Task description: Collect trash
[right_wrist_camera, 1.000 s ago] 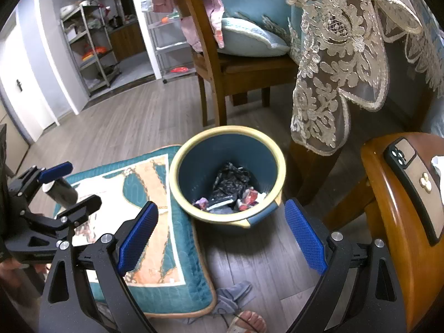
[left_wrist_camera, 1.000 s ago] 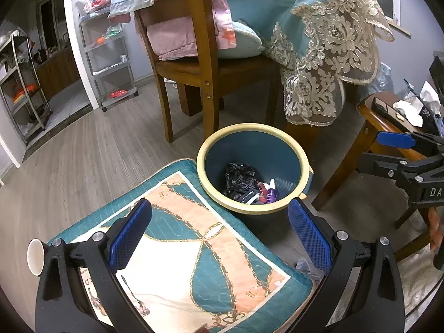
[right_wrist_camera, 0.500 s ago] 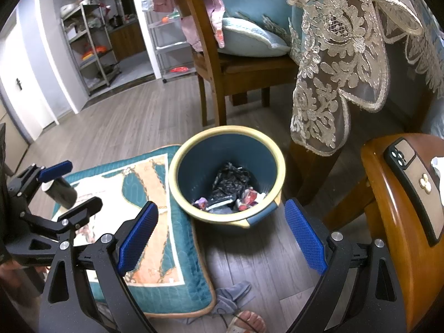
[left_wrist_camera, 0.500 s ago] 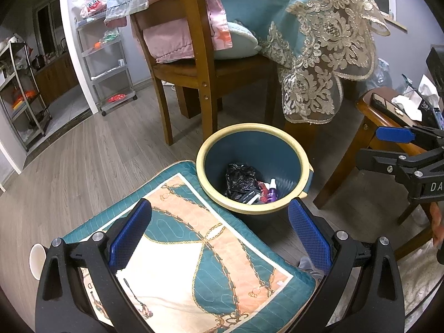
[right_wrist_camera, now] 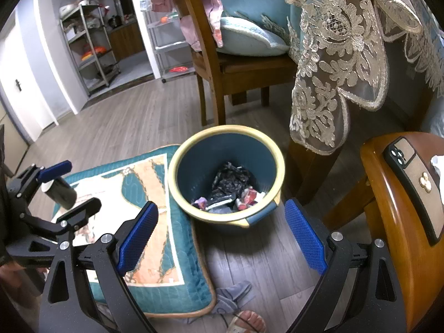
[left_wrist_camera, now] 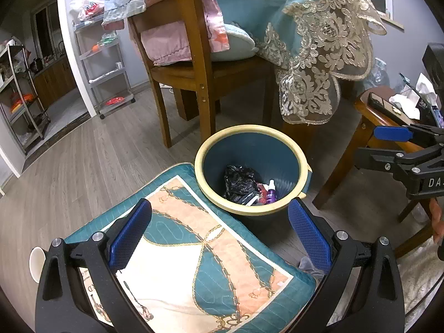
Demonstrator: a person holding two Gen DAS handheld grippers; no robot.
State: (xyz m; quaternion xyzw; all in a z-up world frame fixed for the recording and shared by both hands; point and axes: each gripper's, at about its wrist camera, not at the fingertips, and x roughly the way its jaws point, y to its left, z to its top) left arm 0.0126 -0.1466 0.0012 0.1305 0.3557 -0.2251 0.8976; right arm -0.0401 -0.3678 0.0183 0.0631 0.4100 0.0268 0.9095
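A blue bin with a yellow rim (left_wrist_camera: 249,129) (right_wrist_camera: 226,130) stands on the wood floor, against the corner of a cushion. Inside lie a crumpled black bag (left_wrist_camera: 238,180) (right_wrist_camera: 230,177), a small purple bottle (left_wrist_camera: 271,192) and red wrappers (right_wrist_camera: 249,195). My left gripper (left_wrist_camera: 219,233) hovers open over the cushion, just short of the bin, with nothing between its fingers. My right gripper (right_wrist_camera: 220,234) is open and empty too, on the bin's near side. A paper cup (left_wrist_camera: 36,260) (right_wrist_camera: 59,191) lies on its side at the cushion's far left edge.
The teal and peach cushion (left_wrist_camera: 194,249) (right_wrist_camera: 144,183) covers the floor left of the bin. A wooden chair (left_wrist_camera: 199,77) and a lace tablecloth (right_wrist_camera: 333,69) stand behind. A wooden stool (right_wrist_camera: 388,194) at right carries a phone (right_wrist_camera: 410,183). A grey cloth (right_wrist_camera: 233,294) and a foot (right_wrist_camera: 249,319) are near me.
The left wrist view has tipped up a little, showing more of the chair. Both grippers stay open and nothing was picked up or dropped.
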